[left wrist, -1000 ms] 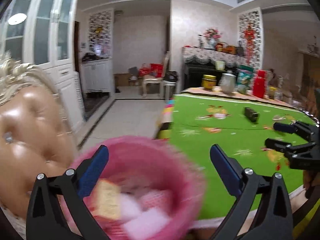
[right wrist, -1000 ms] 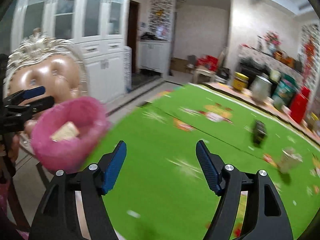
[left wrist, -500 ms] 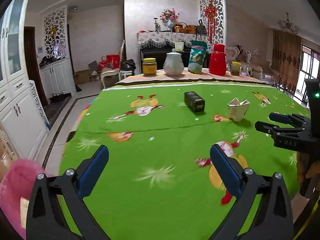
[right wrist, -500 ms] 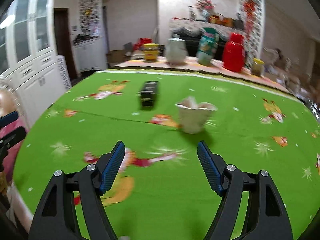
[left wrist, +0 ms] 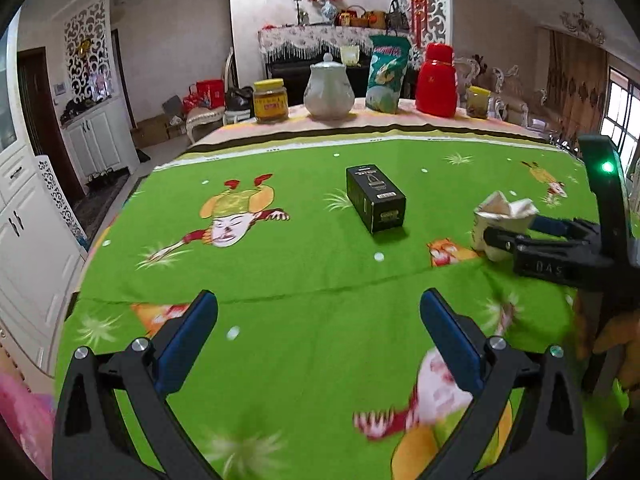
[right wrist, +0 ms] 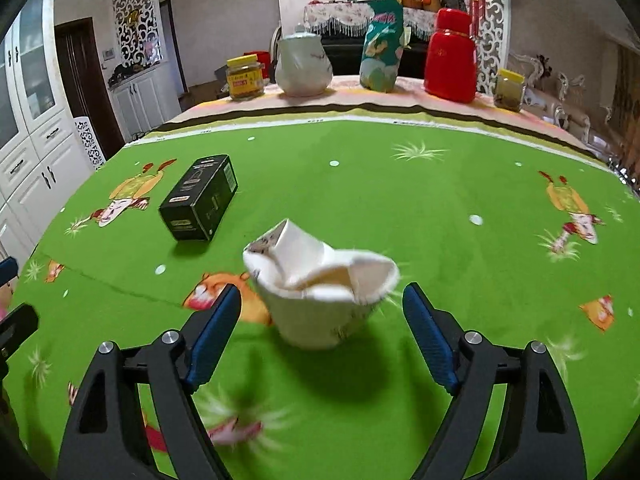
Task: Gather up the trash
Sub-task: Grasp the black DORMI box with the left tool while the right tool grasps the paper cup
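Right wrist view has the right gripper [right wrist: 322, 316] low over the green tablecloth [right wrist: 440, 200], jaws spread wide with nothing clamped; the crumpled paper cup [right wrist: 320, 292] sits upright on the cloth right in the gap between the two blue fingers [right wrist: 212, 330], but neither pad looks like it's touching the cup, there's green showing on both sides; the cup's rim is mashed in and folded, a bit blurry too. Off to the left of the cup, apart from it, a black box [right wrist: 200, 198] lies flat on its long side; at the far edge of the table there's a row of stuff: a yellow-lid jar [right wrist: 245, 77], a white teapot [right wrist: 303, 65], a teal snack bag [right wrist: 380, 46], a red thermos [right wrist: 451, 56] and a smaller jar [right wrist: 509, 90].

Left wrist view: the left gripper [left wrist: 318, 334] is also wide open and holding nothing, hovering over the near part of the cloth [left wrist: 280, 272]; from here the same cup [left wrist: 502, 222] is at the right, with the right gripper [left wrist: 508, 230] coming in from the right edge, one black finger crossing in front of the cup's lower half; can't really tell contact from this angle. The box [left wrist: 376, 198] sits mid-table, left of the cup; there's a pink blurry thing [left wrist: 24, 412] at the bottom left corner, too cut off to say what it is.
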